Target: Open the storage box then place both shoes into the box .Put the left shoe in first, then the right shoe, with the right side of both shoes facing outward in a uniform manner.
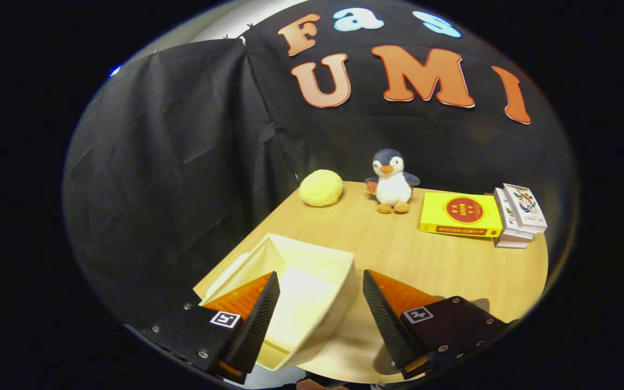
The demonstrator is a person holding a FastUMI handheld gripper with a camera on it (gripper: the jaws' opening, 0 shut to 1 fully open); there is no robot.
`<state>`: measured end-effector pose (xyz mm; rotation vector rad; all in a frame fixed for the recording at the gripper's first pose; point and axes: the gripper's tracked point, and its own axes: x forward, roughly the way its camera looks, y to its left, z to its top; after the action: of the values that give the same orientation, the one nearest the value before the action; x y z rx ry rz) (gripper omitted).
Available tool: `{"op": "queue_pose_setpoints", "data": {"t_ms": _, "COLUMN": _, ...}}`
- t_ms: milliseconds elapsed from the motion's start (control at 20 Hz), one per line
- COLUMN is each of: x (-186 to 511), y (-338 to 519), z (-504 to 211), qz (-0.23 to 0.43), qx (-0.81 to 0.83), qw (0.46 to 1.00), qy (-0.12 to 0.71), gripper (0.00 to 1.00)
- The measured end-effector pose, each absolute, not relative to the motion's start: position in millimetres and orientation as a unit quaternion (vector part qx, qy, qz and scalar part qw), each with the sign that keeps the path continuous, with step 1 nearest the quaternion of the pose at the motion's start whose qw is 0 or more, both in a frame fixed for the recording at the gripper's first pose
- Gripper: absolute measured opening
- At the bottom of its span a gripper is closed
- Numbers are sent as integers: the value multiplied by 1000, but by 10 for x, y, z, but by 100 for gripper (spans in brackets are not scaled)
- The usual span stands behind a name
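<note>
Claw (321,287) is sitting wide open, fingers (260,319) well apart, gripping nothing. It is hovering over the near end of the bench (442,265), tilted slightly.

Box (301,295) is lying between the fingers and just ahead of them, cream-white, its opening facing up toward the claw and showing a bare inside. The left finger is overlapping the box's left part; contact cannot be told. The right finger is standing just beside the box's right wall, apart from it, over bare bench.

Beyond the claw, well apart from the box: a yellow round plush (321,188) is sitting at the far left end of the bench, a penguin toy (392,181) is standing upright to its right, against the black cloth wall (171,162). Further right, a yellow book (461,214) is lying flat, touching a small stack of white books (519,215) beside it.
</note>
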<state>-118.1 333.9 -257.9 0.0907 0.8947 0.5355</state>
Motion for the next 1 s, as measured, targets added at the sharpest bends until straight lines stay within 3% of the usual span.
{"op": "queue_pose_setpoints", "data": {"t_ms": 650, "x": -1815, "y": 1808, "z": -3732, "qz": 143, "qx": -21, "qw": 855, "qy": 498, "gripper": 90}}
{"op": "queue_pose_setpoints", "data": {"t_ms": 1000, "x": -1932, "y": 1565, "z": -4261, "qz": 117, "qx": -50, "qw": 833, "qy": 539, "gripper": 74}}
